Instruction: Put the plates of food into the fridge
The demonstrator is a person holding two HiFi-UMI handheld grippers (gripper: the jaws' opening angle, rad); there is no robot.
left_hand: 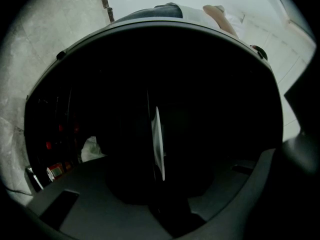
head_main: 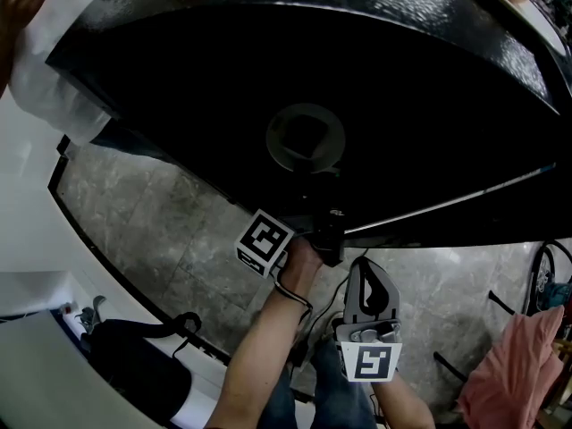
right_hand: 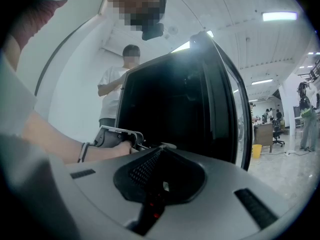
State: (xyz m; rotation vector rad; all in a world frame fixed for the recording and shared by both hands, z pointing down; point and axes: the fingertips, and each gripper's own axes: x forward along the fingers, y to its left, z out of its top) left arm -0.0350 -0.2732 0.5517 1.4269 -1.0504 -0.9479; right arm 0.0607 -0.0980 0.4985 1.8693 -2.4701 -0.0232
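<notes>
Head view: we look down on the black fridge [head_main: 179, 70]. In its dark inside lies a round grey plate [head_main: 306, 138] carrying a dark patch of food we cannot name. Our left gripper [head_main: 329, 239] reaches in, just below the plate in the picture, and its tips are lost in the black. Our right gripper [head_main: 366, 273] hangs outside, near the left hand [head_main: 299, 262].

Left gripper view: almost everything is dark. Only the plate's pale rim shows, edge-on, a thin white sliver in line with the jaws. We cannot tell whether the pads press on it or stand off it. At the left, a white lump [left_hand: 91, 149] and red-labelled goods [left_hand: 57, 170] are dimly visible.

Right gripper view: the jaws meet at a point with nothing between them. Beyond stands the fridge with its door [right_hand: 235, 114] open, and its inside is too dark to show the plate. A person [right_hand: 117, 79] in white stands behind, partly hidden by it.
</notes>
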